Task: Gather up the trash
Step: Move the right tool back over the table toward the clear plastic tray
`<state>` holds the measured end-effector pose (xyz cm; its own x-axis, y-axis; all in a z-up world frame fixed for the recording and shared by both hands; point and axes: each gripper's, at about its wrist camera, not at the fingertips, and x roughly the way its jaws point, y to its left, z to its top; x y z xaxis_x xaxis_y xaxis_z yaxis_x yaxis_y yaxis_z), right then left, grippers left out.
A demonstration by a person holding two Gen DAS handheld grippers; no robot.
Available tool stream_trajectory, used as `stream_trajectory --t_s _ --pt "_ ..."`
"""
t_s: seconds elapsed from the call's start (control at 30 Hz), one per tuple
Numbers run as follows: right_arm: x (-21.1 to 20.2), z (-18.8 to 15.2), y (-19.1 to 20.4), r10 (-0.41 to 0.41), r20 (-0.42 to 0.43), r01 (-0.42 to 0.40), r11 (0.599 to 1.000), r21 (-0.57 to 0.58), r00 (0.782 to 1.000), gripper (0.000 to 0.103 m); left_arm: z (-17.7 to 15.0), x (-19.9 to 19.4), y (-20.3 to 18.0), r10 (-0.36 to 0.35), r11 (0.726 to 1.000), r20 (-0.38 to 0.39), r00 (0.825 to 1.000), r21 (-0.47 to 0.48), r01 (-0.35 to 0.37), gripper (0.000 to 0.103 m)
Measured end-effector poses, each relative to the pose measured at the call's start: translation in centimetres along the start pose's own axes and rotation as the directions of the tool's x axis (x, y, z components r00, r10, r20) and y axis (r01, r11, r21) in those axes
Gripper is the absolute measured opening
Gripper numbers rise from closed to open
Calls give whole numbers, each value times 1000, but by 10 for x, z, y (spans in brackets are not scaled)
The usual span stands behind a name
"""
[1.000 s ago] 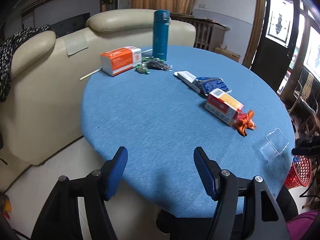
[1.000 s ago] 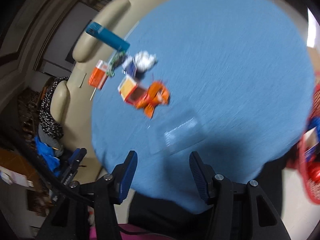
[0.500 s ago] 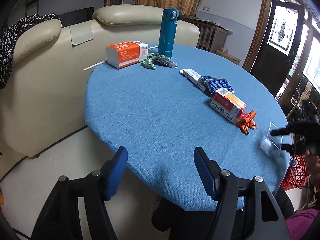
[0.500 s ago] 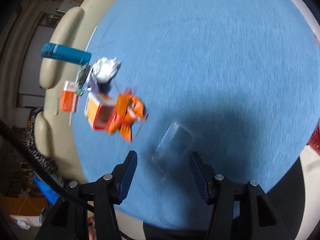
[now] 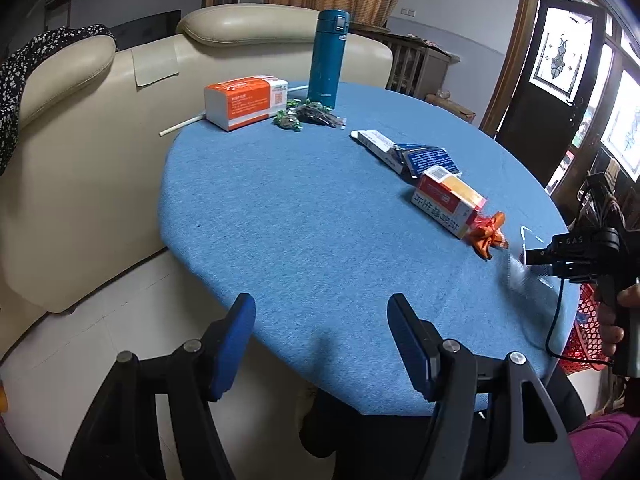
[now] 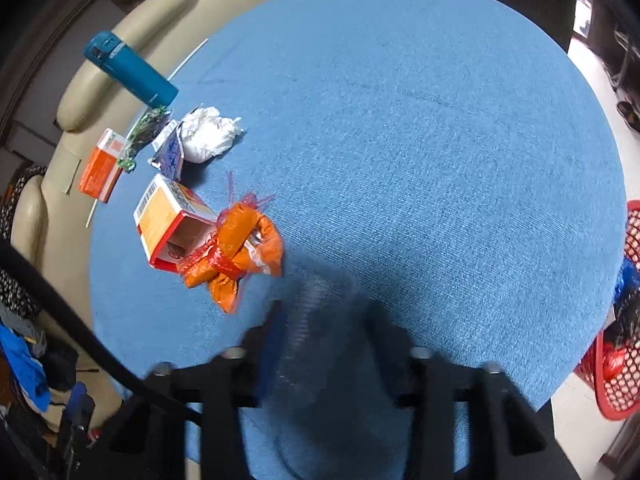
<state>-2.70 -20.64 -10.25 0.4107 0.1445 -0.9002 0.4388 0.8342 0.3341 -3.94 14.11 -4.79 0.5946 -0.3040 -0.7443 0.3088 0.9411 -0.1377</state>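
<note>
A clear plastic lid lies near the blue round table's front edge, between the blurred fingers of my right gripper; the jaws stand apart around it. In the left wrist view the right gripper reaches over the lid. An orange wrapper and an open red and yellow box lie just left of it. A white crumpled tissue and blue packets lie farther back. My left gripper is open and empty off the table's near edge.
A teal flask, an orange box and green candies stand at the far side. A cream sofa lies behind. A red mesh basket with trash sits on the floor to the right.
My right gripper has moved down and forward over the clear lid, which now lies between its fingers. The left gripper has drawn back a little from the table.
</note>
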Motion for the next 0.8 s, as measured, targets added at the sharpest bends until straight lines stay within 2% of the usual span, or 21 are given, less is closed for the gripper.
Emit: stream_trajectory --t_s 0.1,0.2,0.37,0.43,0.5,0.53,0.57,0.6,0.63,0.73,0.8 --pt "-3 -1 -8 18 15 -18 1000 4 1000 34 2 0 -6 -11 1000 0 1000 9 11 69" --pt "-7 1 -16 -18 58 18 1000 -9 998 34 4 -2 -9 -13 1000 4 1000 25 13 69" --pt "-17 10 -42 -29 93 28 999 15 995 34 6 -1 -8 -19 1000 -6 1000 15 19 69" --pt "-20 12 -52 10 81 -13 999 41 997 35 6 1 -8 -29 1000 -13 999 5 29 69" --pt "-22 15 -66 89 53 -94 990 102 995 36 6 1 -9 -35 999 -17 999 5 35 69" --pt "-24 16 -72 121 46 -127 982 139 992 37 6 1 -10 -37 999 -18 999 8 37 69" --pt "-26 16 -78 143 46 -148 974 170 989 46 6 1 -12 -39 999 -17 999 13 39 69" --pt "-29 16 -83 156 49 -163 967 194 987 63 6 0 -14 -41 999 -16 999 18 42 69" --pt "-33 16 -88 165 57 -173 961 214 985 68 6 0 -15 -46 999 -16 999 21 46 69" --pt "-44 17 -98 222 96 -239 936 258 970 69 11 0 -22 -73 997 -20 997 27 74 69" --pt "-45 19 -99 224 91 -241 931 275 970 69 19 1 -28 -104 994 -29 994 28 105 69"
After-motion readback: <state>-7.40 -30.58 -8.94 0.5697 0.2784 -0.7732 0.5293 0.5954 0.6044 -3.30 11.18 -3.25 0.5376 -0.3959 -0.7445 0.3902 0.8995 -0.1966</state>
